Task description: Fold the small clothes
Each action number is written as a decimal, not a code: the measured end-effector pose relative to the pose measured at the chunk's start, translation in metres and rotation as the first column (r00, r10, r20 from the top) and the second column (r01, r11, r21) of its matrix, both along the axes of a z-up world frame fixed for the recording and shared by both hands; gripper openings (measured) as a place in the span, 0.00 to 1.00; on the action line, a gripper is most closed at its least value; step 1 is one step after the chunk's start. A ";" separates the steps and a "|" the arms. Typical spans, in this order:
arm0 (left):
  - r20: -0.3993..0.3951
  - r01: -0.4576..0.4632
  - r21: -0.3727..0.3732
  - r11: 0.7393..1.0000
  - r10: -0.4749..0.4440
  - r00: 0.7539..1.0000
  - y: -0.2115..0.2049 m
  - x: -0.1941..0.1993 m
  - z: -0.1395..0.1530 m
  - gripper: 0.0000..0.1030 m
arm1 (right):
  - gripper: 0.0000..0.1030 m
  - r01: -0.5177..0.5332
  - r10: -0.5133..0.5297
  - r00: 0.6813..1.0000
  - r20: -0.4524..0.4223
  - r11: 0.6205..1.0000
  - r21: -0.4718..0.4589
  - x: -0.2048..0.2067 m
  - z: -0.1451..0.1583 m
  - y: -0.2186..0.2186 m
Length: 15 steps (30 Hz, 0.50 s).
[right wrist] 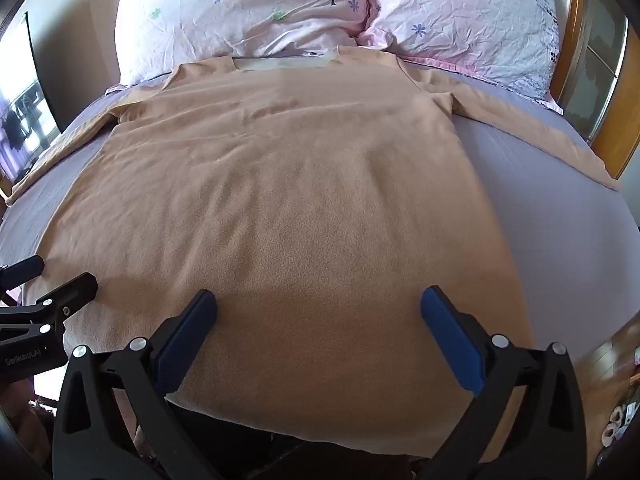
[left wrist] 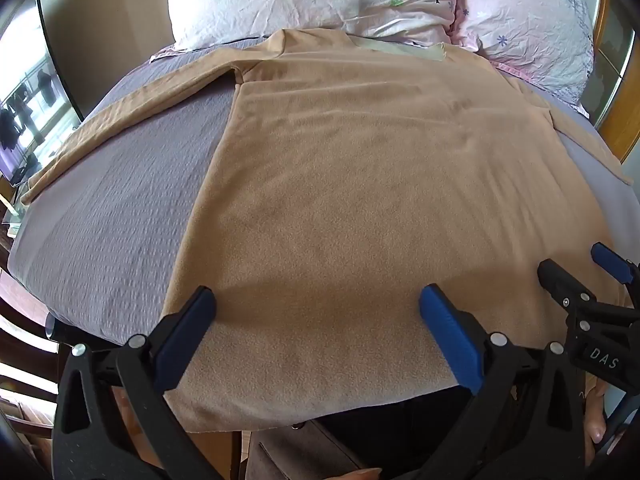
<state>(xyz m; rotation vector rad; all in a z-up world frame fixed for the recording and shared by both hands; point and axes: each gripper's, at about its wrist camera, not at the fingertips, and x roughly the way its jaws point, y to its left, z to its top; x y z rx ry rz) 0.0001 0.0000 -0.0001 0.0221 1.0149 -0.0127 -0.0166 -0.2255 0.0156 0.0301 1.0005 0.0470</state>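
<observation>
A tan long-sleeved shirt [left wrist: 360, 184] lies flat on the bed, collar toward the pillows, both sleeves spread out to the sides. It also fills the right wrist view [right wrist: 288, 200]. My left gripper [left wrist: 316, 304] is open and empty over the shirt's bottom hem, left part. My right gripper [right wrist: 318, 304] is open and empty over the hem's right part. The right gripper shows at the right edge of the left wrist view [left wrist: 576, 268]. The left gripper shows at the left edge of the right wrist view [right wrist: 60, 280].
The bed has a grey-lilac sheet [left wrist: 120, 216]. Two pink flowered pillows [right wrist: 248, 12] [right wrist: 464, 20] lie behind the collar. A wooden headboard [right wrist: 576, 68] stands at the right. A window [left wrist: 24, 120] is at the left. The bed's near edge is just under the hem.
</observation>
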 end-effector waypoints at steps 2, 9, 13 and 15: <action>0.001 0.000 0.001 1.000 0.000 1.000 0.000 0.000 0.000 0.98 | 0.99 0.000 0.000 1.000 -0.002 1.000 0.000 0.000 0.000 0.000; 0.002 0.000 0.001 1.000 0.000 1.000 0.000 0.000 0.001 0.98 | 0.99 0.000 0.000 1.000 -0.002 1.000 -0.001 0.000 0.000 0.000; 0.001 0.000 0.001 1.000 0.000 1.000 0.000 0.000 0.000 0.98 | 0.99 -0.001 0.001 1.000 -0.004 1.000 -0.001 0.000 0.000 0.000; 0.001 0.000 0.001 1.000 0.000 1.000 0.000 0.000 0.000 0.98 | 0.99 0.000 0.000 1.000 -0.004 1.000 -0.001 0.000 0.000 0.000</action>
